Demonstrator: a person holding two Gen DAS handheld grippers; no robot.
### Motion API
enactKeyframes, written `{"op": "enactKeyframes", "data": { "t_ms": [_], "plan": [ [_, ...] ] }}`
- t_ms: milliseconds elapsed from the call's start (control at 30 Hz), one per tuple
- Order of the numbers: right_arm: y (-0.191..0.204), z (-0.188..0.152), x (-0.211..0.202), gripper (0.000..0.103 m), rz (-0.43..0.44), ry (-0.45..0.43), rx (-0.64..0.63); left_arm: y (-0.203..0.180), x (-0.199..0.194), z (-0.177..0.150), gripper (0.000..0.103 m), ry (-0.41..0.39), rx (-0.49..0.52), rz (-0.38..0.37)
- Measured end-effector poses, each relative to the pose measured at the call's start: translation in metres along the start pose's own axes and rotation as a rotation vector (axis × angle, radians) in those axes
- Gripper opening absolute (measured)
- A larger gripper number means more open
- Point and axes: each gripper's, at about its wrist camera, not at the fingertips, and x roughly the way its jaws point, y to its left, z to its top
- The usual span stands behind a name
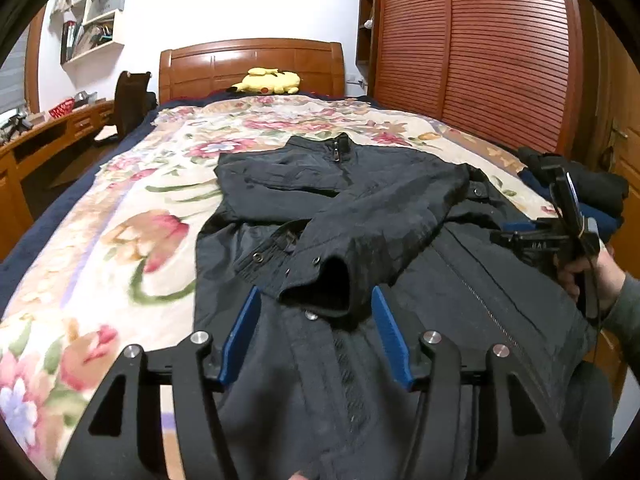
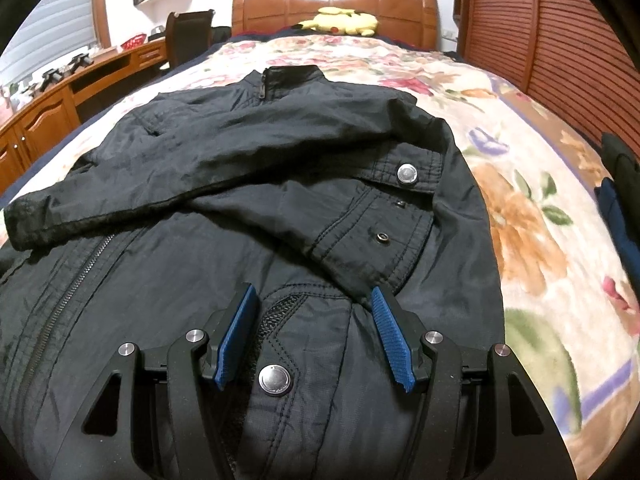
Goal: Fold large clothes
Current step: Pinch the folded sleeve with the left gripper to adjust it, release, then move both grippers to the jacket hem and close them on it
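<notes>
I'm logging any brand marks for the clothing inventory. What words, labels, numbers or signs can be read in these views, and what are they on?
None can be read.
Snap buttons on the jacket: any embossing is too small to read.
Right gripper body: faint pale marks, too blurred to read.
Wall shelf: book spines too small and blurred.
Both pairs of jaws stand open, with no labels on the left gripper.

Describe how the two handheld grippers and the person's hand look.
Both the left gripper and the right gripper have black linkage frames, silver pivot bolts and blue ribbed pads on the jaws. The right hand is bare, with a grey sleeve and a black cable.
</notes>
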Motion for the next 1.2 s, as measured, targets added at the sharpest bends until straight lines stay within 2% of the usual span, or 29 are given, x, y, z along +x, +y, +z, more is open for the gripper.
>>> {"op": "enactKeyframes", "data": {
  "t_ms": [200,300,433,667,1000,1200],
  "plan": [
    [-0.004,-0.003,-0.024,0.061,-0.003,-0.015,0.013,-0.002,-0.018,-0.016,0.057,0.008,0.001,0.039],
    [-0.001,-0.01,-0.043,0.061,-0.024,-0.02,-0.028,-0.001,-0.023,-0.024,0.057,0.028,-0.008,0.061],
    [-0.005,-0.028,-0.072,0.061,-0.024,-0.041,-0.06,0.007,-0.034,-0.035,0.057,0.046,-0.041,0.071],
    [-0.024,-0.064,-0.107,0.061,-0.038,-0.036,-0.04,0.018,-0.044,-0.052,0.057,0.09,-0.016,0.118],
    [-0.034,-0.096,-0.133,0.061,-0.032,-0.013,-0.022,0.031,-0.047,-0.073,0.057,0.152,-0.04,0.159],
    [-0.027,-0.108,-0.135,0.061,-0.007,-0.011,-0.027,0.035,-0.043,-0.082,0.057,0.173,-0.056,0.154]
  ]
}}
